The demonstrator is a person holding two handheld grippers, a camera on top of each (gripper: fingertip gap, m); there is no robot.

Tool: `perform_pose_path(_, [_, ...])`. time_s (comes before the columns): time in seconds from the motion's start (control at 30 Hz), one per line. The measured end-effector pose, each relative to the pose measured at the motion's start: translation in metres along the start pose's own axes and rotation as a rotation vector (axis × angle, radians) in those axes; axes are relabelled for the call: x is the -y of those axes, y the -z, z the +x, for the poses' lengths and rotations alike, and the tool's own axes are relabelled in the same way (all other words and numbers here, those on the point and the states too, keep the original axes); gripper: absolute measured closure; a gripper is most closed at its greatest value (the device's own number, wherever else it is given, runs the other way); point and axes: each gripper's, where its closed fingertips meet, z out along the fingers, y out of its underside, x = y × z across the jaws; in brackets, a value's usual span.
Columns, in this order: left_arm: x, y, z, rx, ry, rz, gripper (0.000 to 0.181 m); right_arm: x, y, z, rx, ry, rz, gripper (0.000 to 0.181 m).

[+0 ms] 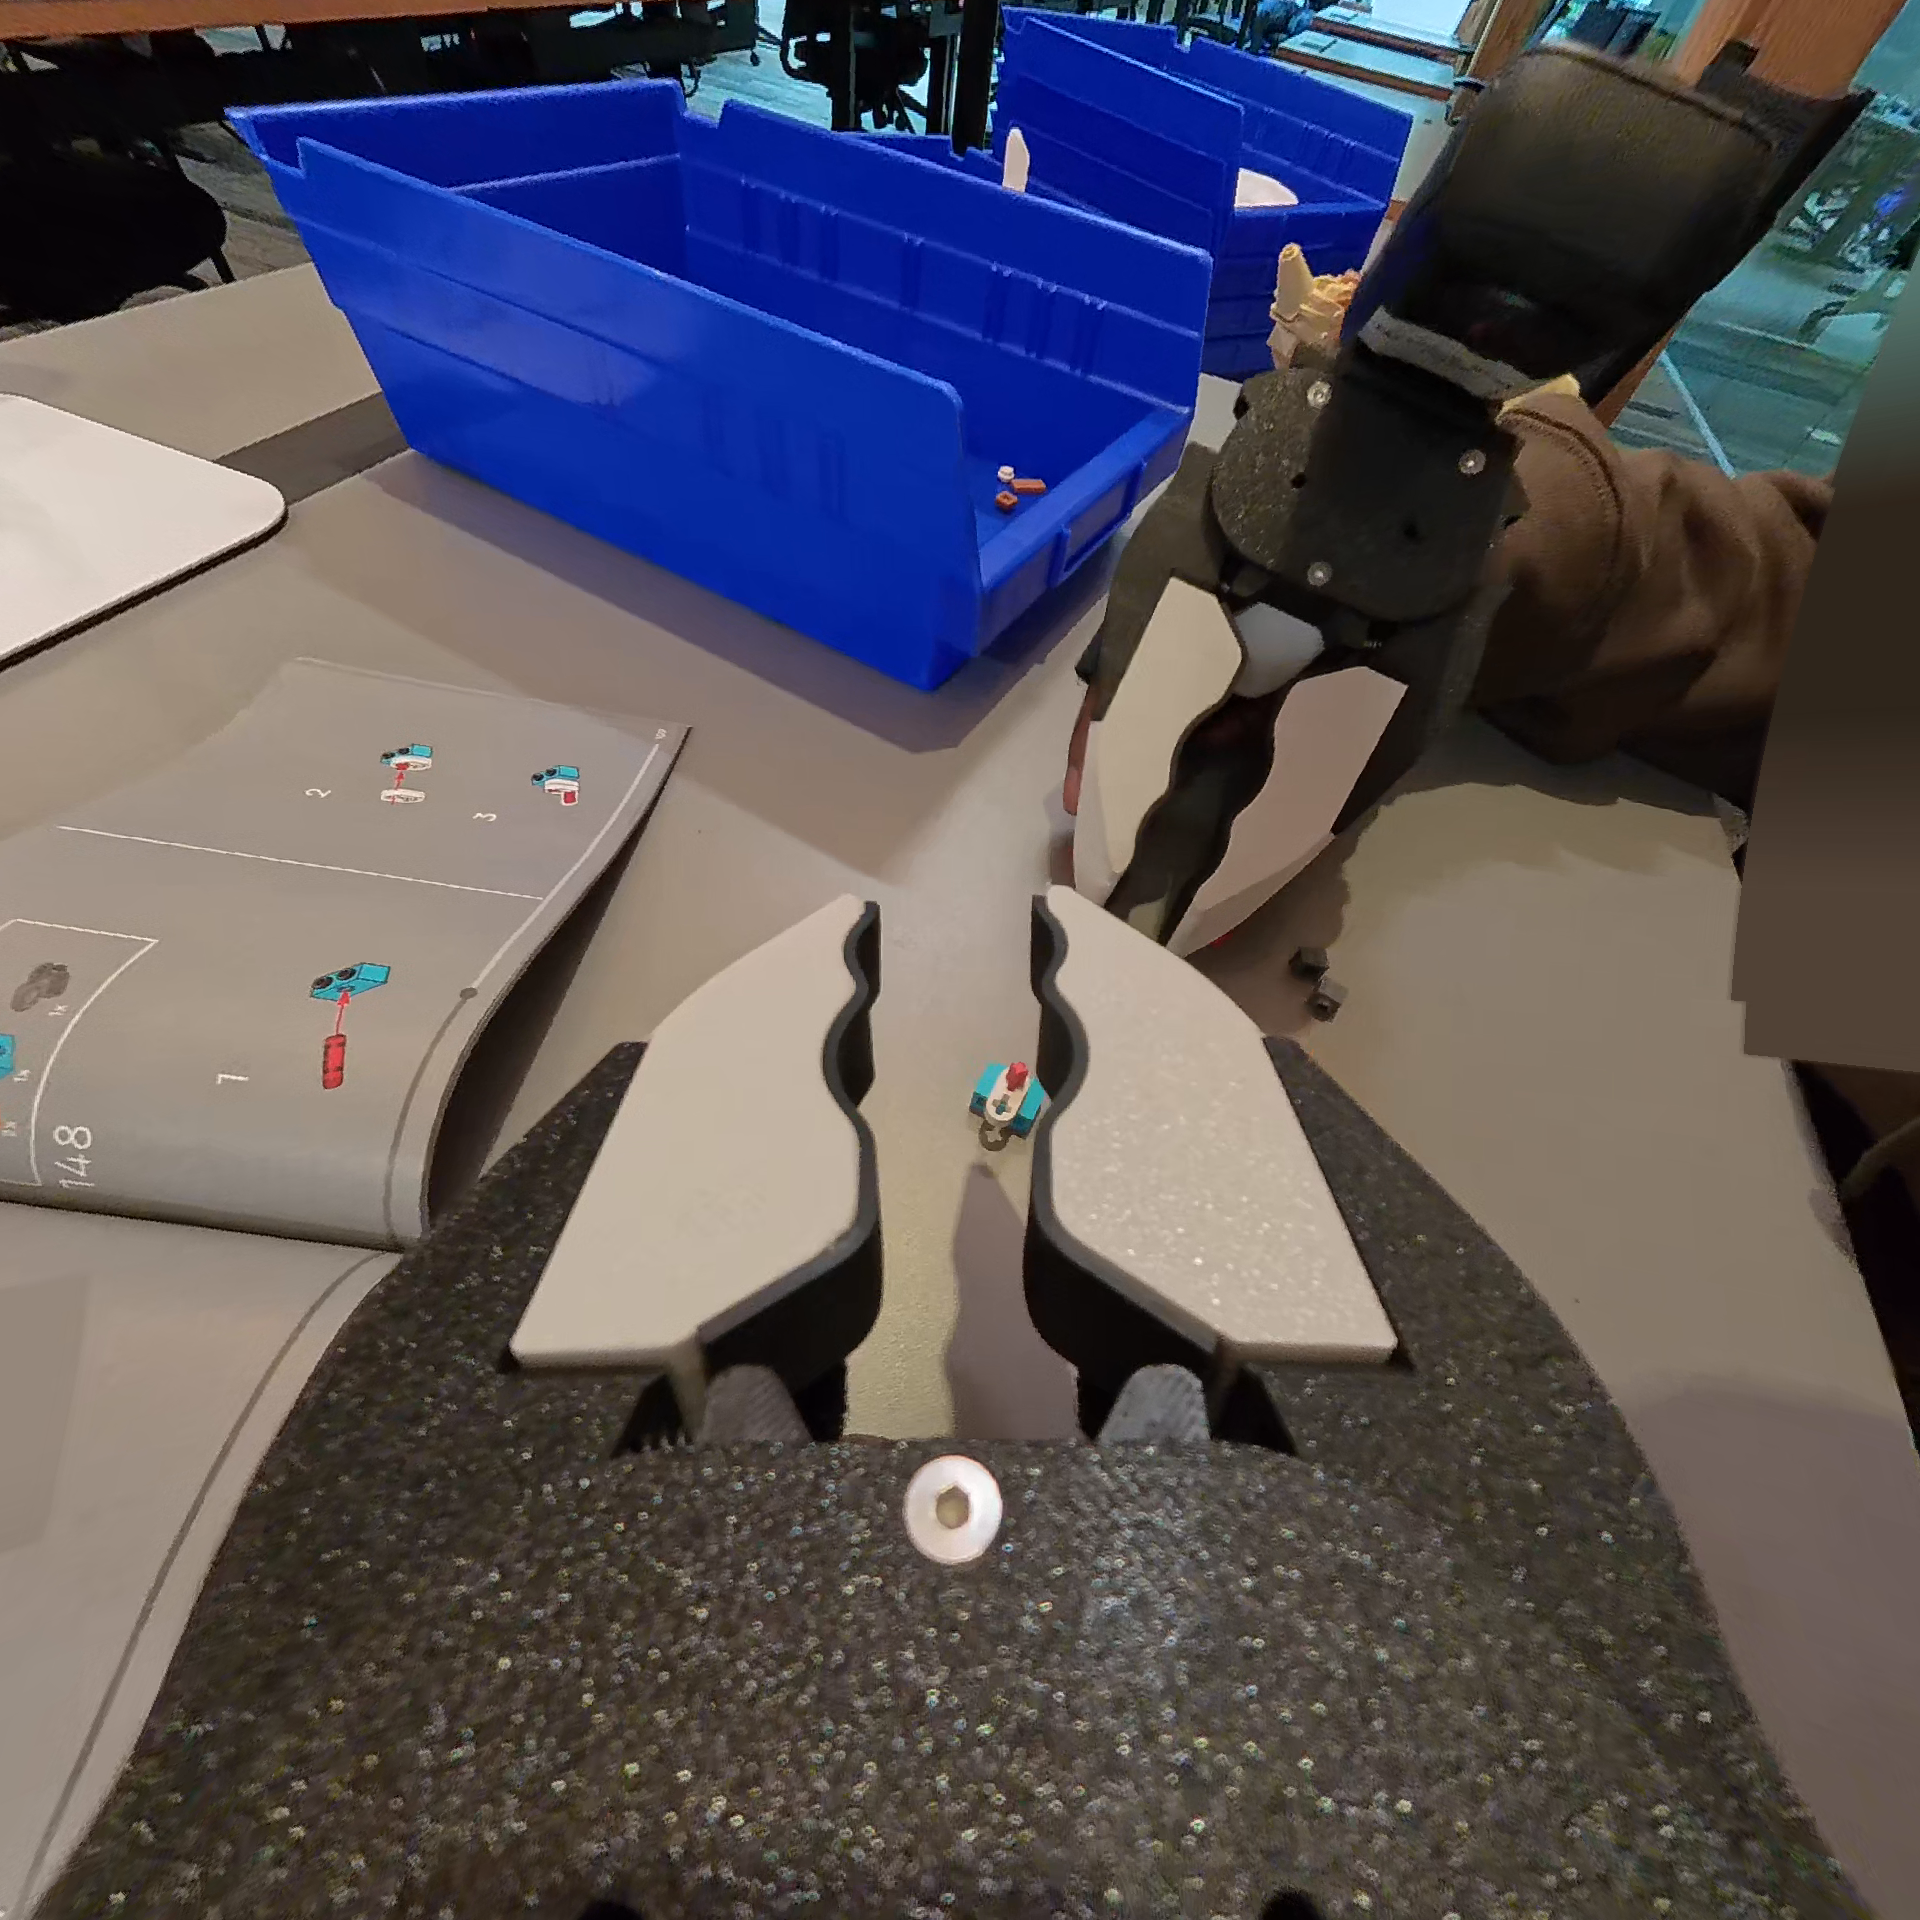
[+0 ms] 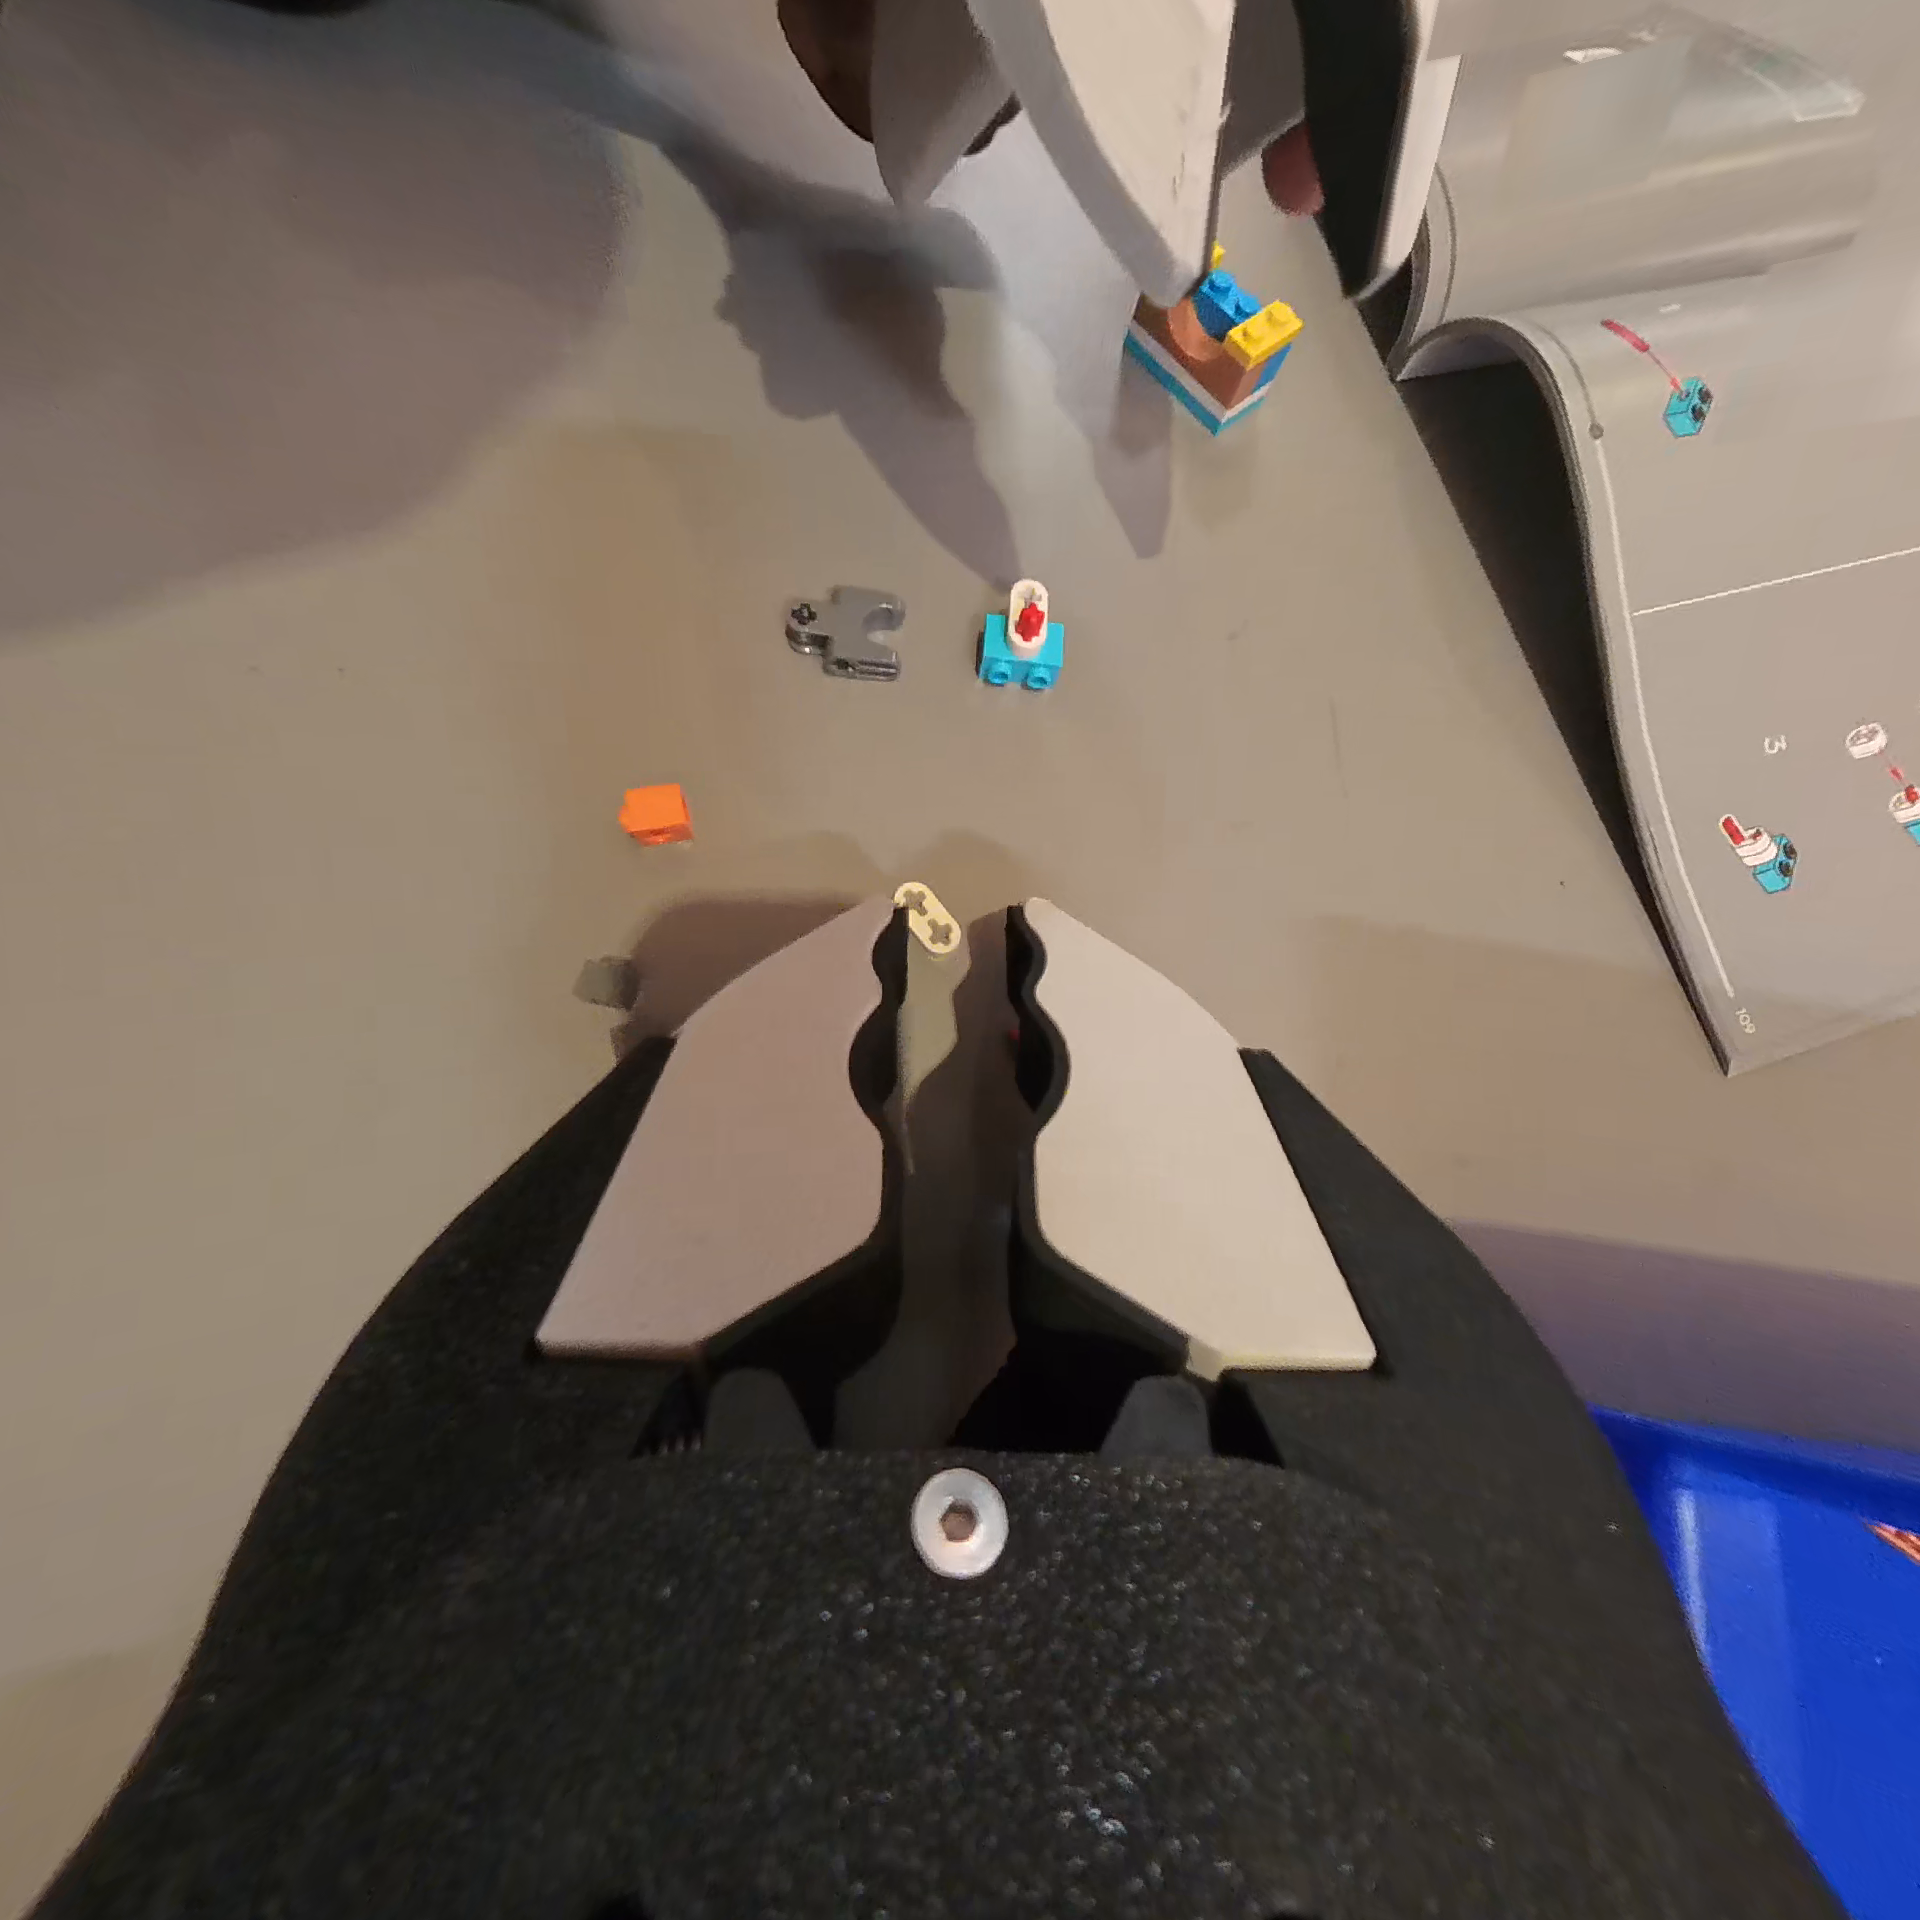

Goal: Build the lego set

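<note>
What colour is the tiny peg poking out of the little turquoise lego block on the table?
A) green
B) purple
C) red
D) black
C: in the right wrist view a red peg sticks up through a white piece on the turquoise block, which sits alone on the grey table.

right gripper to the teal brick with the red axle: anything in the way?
Nothing visible. The right gripper has its jaws apart, a small tan link at its tips; bare table lies between it and the teal brick assembly.
</note>
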Motion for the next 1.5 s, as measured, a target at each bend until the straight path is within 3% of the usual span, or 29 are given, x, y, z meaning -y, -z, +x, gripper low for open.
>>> perform_pose_path(0.43, [-0.005, -0.003, -0.003, -0.018, 0.065, -0.007, 0.155, 0.000, -0.004, -0.002, 0.009, 0.002, -0.021, 0.173])
perform_pose_path(0.8, [-0.005, -0.004, -0.002, -0.030, 0.076, -0.003, 0.155, -0.001, -0.005, -0.001, 0.016, -0.021, -0.028, 0.165])
perform_pose_path(1.07, [-0.004, -0.004, 0.003, -0.042, 0.063, -0.005, 0.155, 0.011, -0.015, -0.005, -0.023, -0.013, -0.027, 0.175])
perform_pose_path(1.33, [-0.001, -0.003, 0.006, -0.047, 0.051, 0.001, 0.156, 0.013, -0.013, -0.003, 0.031, -0.066, 0.005, 0.163])
perform_pose_path(1.5, [-0.001, -0.004, 0.010, -0.060, 0.046, -0.004, 0.156, 0.010, -0.020, -0.007, 0.078, -0.047, -0.041, 0.167])
